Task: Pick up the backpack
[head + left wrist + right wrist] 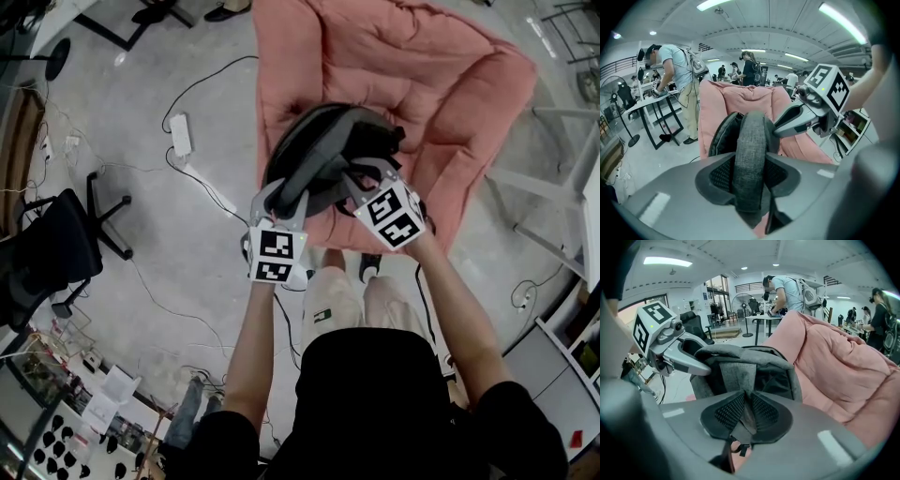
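Left gripper point(750, 177): clenched on the padded shoulder strap point(751, 140), mesh pads pressing on both of its faces.
Right gripper point(746, 414): clenched on a thin webbing strap point(746, 423), the grey fabric pinched flat between the pads.
Backpack point(323, 150): grey and black, at the near edge of the pink cushion point(450, 84), taken by a strap on each side; resting on the cushion or clear of it, not determinable.
Handling (judged): soft, slumping shell; light to moderate weight; woven fabric unlikely to slip on mesh pads; nothing fragile outwardly, contents unknown.
Hold points (judged): padded strap broad and secure; thin webbing narrower, liable to slide through; even lift on both sides advisable against swinging.
Count: one backpack; two straps gripped, one per gripper; two grippers; one cushion.
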`<state>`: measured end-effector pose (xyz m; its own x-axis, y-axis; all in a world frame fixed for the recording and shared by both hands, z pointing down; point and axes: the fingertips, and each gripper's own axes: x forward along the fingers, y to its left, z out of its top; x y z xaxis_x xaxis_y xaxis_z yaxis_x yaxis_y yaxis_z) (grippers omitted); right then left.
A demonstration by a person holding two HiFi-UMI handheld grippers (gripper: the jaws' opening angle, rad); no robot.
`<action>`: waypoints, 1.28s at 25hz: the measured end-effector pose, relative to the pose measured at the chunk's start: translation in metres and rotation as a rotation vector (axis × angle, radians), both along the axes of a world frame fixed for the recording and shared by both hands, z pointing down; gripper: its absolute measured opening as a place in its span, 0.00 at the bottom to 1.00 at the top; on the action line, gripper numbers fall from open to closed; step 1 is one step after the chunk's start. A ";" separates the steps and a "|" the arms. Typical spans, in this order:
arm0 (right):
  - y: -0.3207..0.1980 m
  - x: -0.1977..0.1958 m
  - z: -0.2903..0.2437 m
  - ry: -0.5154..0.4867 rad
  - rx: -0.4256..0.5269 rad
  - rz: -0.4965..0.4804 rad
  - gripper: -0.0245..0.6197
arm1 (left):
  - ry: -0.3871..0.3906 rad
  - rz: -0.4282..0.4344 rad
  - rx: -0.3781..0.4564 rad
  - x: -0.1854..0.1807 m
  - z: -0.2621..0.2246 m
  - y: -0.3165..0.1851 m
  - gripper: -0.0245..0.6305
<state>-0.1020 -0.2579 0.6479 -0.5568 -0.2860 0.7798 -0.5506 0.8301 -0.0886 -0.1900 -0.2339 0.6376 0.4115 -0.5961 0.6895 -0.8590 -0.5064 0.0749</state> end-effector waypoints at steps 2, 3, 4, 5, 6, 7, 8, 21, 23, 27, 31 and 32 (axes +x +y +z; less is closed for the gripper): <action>0.007 0.008 -0.002 -0.007 -0.004 0.012 0.12 | -0.003 0.010 0.002 0.008 -0.003 0.006 0.25; 0.010 0.012 -0.004 -0.010 -0.006 0.017 0.12 | -0.003 0.015 0.000 0.012 -0.004 0.009 0.24; 0.014 0.016 -0.005 -0.011 -0.008 0.022 0.12 | -0.002 0.021 -0.004 0.017 -0.006 0.013 0.24; 0.018 0.020 -0.006 -0.012 -0.009 0.026 0.12 | -0.001 0.028 -0.008 0.021 -0.007 0.017 0.24; 0.022 0.025 -0.008 -0.012 -0.010 0.030 0.12 | 0.000 0.034 -0.013 0.026 -0.009 0.022 0.24; 0.027 0.029 -0.010 -0.012 -0.010 0.033 0.12 | 0.001 0.039 -0.016 0.030 -0.011 0.027 0.24; 0.032 0.033 -0.012 -0.014 -0.010 0.036 0.12 | 0.000 0.043 -0.018 0.034 -0.012 0.031 0.23; 0.080 0.092 -0.037 -0.024 0.078 0.102 0.10 | -0.034 0.038 0.039 0.089 -0.034 0.083 0.22; 0.086 0.102 -0.042 -0.032 0.098 0.118 0.10 | -0.050 0.030 0.056 0.097 -0.038 0.090 0.21; 0.101 0.123 -0.050 -0.058 0.105 0.113 0.10 | -0.086 0.030 0.098 0.114 -0.049 0.103 0.20; 0.116 0.135 -0.059 -0.081 0.112 0.100 0.10 | -0.121 0.033 0.125 0.125 -0.063 0.113 0.20; 0.121 0.138 -0.062 -0.090 0.112 0.098 0.10 | -0.127 0.031 0.130 0.127 -0.066 0.118 0.20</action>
<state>0.0355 -0.1371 0.5862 -0.5879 -0.4249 0.6884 -0.6235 0.7801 -0.0510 -0.0633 -0.1163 0.5714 0.3455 -0.6719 0.6551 -0.8412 -0.5312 -0.1012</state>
